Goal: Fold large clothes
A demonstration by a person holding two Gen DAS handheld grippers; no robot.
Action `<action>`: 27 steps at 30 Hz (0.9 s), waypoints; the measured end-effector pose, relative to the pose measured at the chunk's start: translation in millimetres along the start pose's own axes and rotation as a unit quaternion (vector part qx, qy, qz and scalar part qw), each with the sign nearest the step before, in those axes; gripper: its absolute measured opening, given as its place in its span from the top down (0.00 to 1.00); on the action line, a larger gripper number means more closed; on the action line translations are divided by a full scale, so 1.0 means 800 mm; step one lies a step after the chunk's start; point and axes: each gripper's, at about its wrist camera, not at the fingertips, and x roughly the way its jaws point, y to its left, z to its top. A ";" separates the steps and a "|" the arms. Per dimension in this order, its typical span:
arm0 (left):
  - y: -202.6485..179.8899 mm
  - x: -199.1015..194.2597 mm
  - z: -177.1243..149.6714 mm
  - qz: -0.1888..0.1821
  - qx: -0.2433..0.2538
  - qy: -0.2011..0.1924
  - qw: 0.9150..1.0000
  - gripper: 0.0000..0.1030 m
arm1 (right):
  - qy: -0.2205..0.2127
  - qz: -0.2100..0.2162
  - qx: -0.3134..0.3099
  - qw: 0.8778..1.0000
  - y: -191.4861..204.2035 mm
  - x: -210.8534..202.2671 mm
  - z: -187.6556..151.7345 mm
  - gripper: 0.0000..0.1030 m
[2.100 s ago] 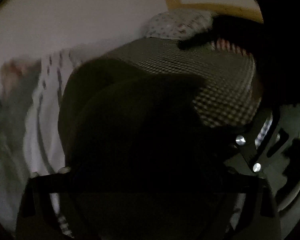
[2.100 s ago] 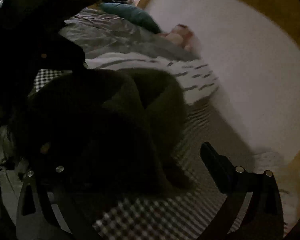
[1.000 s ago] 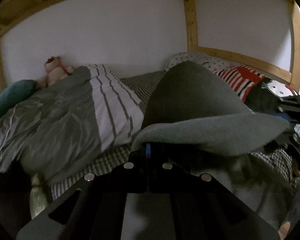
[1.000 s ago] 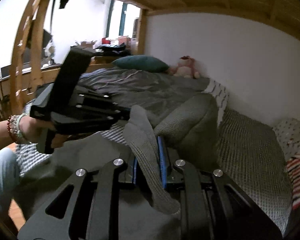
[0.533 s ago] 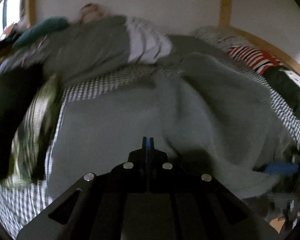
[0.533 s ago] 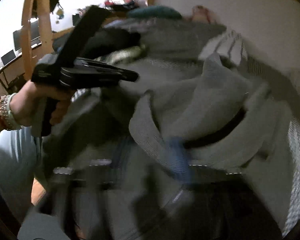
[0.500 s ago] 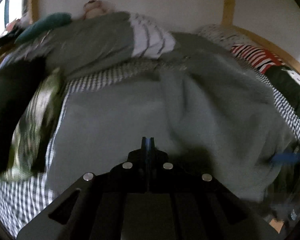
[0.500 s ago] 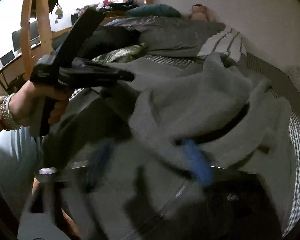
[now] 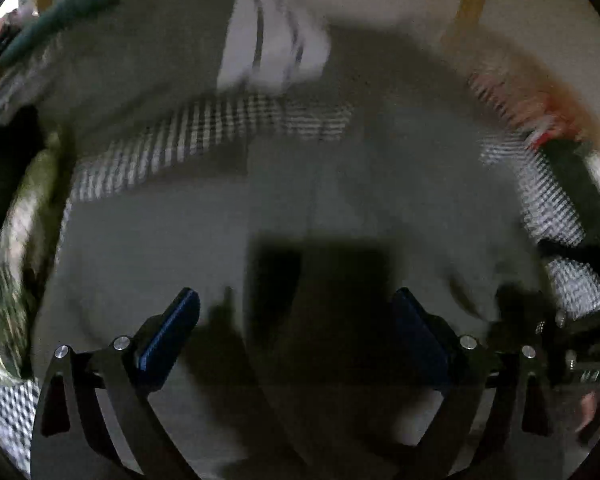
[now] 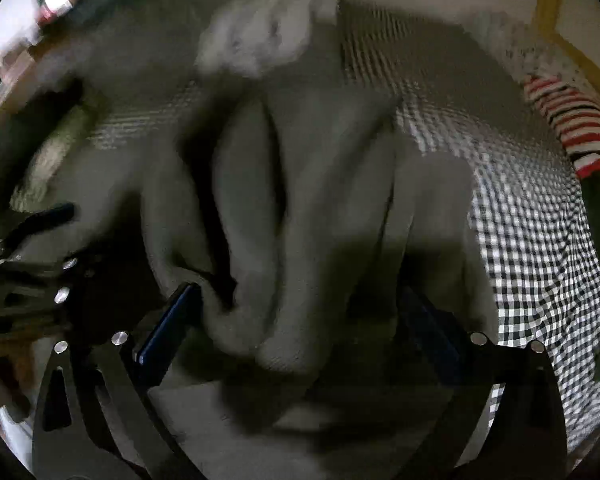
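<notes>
The left claw (image 9: 292, 312) is seen at the bottom of its frame with its jaws spread wide; they have just been opening, and nothing is gripped between the blue pads (image 9: 168, 332). Only the flat surface of the grey garment (image 9: 172, 240) is seen in the gap, with a dark shadow cast on it. The right claw (image 10: 296, 312) is likewise spread wide, its jaws having just been opening. A bunched fold of the grey garment (image 10: 300, 184) is seen between the pads, close to the left one (image 10: 166, 326), but it is not pinched.

The garment is spread over the bed's black-and-white checked sheet (image 10: 540, 248), filling the centre of both views. In the left wrist view the checked sheet (image 9: 204, 132) is exposed above the garment. A white cloth with dark stripes (image 9: 268, 40) is seen at the upper centre, and a teal pillow (image 9: 56, 20) at the upper left. A red-and-white striped item (image 10: 568, 128) lies at the right edge of the right wrist view. Part of the left claw's black frame (image 10: 28, 256) is visible at that view's left edge. Both views are blurred.
</notes>
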 end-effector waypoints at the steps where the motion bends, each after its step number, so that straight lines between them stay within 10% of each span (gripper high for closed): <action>1: -0.002 0.020 -0.007 0.027 0.012 0.021 0.999 0.08 | 0.017 -0.007 -0.011 1.000 0.000 0.016 -0.005 0.03; 7: 0.010 0.043 -0.026 0.011 -0.008 0.032 0.999 0.05 | 0.002 0.050 0.029 0.998 -0.021 0.045 -0.030 0.03; 16: -0.019 -0.001 -0.077 0.015 0.007 0.007 1.000 0.05 | 0.003 0.004 0.027 1.000 -0.009 0.014 -0.096 0.03; 22: -0.011 0.020 -0.083 0.016 -0.009 -0.011 1.000 0.04 | -0.040 -0.007 0.019 0.999 -0.015 0.020 -0.108 0.02; 27: 0.003 -0.029 -0.112 -0.027 -0.004 -0.061 0.998 0.05 | -0.125 0.069 0.058 0.988 -0.035 -0.040 -0.148 0.03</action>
